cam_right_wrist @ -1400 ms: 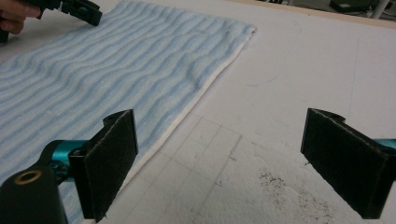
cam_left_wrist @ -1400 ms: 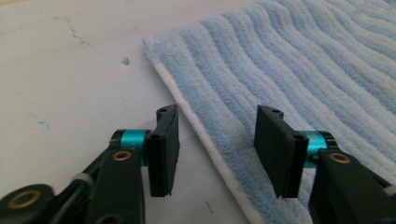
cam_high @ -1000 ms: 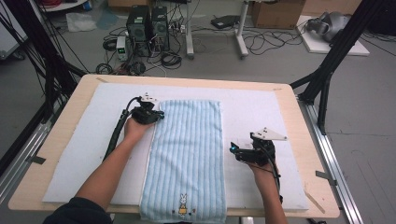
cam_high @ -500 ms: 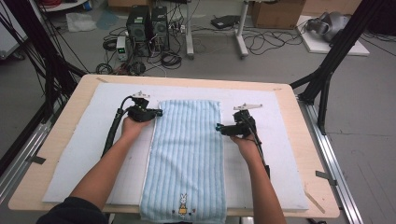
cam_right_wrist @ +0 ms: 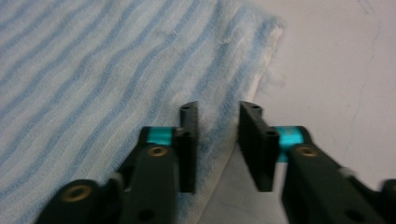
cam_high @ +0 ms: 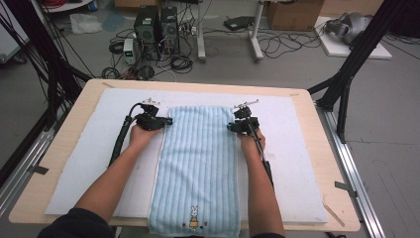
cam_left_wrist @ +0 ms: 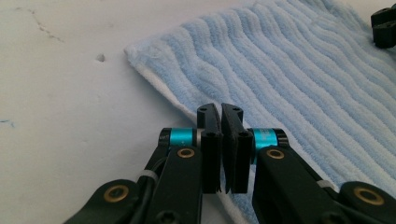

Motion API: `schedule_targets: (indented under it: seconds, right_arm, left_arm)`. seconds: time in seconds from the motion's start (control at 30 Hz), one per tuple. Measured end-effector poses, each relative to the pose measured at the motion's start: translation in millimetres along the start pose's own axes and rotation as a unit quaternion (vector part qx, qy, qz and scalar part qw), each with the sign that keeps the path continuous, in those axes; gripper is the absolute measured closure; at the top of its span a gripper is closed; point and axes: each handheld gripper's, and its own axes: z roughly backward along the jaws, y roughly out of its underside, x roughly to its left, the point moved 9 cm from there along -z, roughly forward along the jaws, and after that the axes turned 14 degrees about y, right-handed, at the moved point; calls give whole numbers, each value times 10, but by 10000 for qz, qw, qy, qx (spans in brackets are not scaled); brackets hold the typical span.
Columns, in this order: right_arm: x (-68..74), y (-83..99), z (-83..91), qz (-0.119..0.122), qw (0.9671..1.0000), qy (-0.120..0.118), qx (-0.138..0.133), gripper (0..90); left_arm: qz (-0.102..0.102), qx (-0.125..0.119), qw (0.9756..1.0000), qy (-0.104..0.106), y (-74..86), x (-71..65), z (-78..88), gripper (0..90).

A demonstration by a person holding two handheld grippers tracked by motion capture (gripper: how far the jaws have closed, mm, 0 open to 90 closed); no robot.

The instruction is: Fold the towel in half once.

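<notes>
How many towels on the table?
1: a light blue striped towel lying flat down the middle of the white mat, its near end with a small bunny print at the table's front edge. Any layers folded underneath are hidden.

Blue striped towel (cam_high: 198,163), flat, prob. folded

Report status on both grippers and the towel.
Left gripper shut on towel edge. Right gripper just been closing, towel edge between its jaws, not yet pinched. Nothing in the way.
</notes>
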Motion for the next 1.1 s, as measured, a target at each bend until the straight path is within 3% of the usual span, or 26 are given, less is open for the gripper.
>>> schedule_targets:
  seconds: [0.07, 0.13, 0.23, 0.3, 0.4, 0.5, 0.6, 0.9, 1.03, 1.1]
  right_arm:
    - [38, -9, 5, 70, 10000, -29, 62, 820]
    - [68, -27, 5, 195, 9998, -7, 88, 854]
    - [-1, -58, -7, -41, 10000, 9, -30, 857]
    - [-37, -93, -16, -203, 9996, -34, -182, 857]
    - [-47, -88, -9, -411, 9989, -123, -198, 857]
    - [-41, -118, 66, -476, 9979, -287, -329, 856]
    - [-23, -164, 173, -499, 9966, -468, -469, 856]
    - [13, -132, 473, -388, 9937, -716, -768, 856]
    - [0, -30, 611, -589, 9902, -921, -866, 856]
    - [6, 26, 685, -546, 9897, -962, -912, 856]
  left_arm:
    - [17, -22, 10000, -3, -4, -2, -2, 862]
    - [-19, -60, 10000, -57, -25, 11, 10, 862]
    - [35, -340, 9994, -68, -137, 37, 44, 863]
    - [44, -416, 9991, -55, -212, 28, 55, 863]
    - [28, -537, 9986, 9, -264, 2, 77, 862]
    - [70, -462, 9988, 117, -231, 15, 123, 862]
    - [115, -597, 9978, 261, -248, -17, 212, 861]
    - [-131, -859, 9945, 582, -263, -272, 443, 861]
    - [-208, -857, 9934, 728, -209, -407, 517, 860]
    - [-288, -809, 9931, 798, -154, -492, 546, 858]
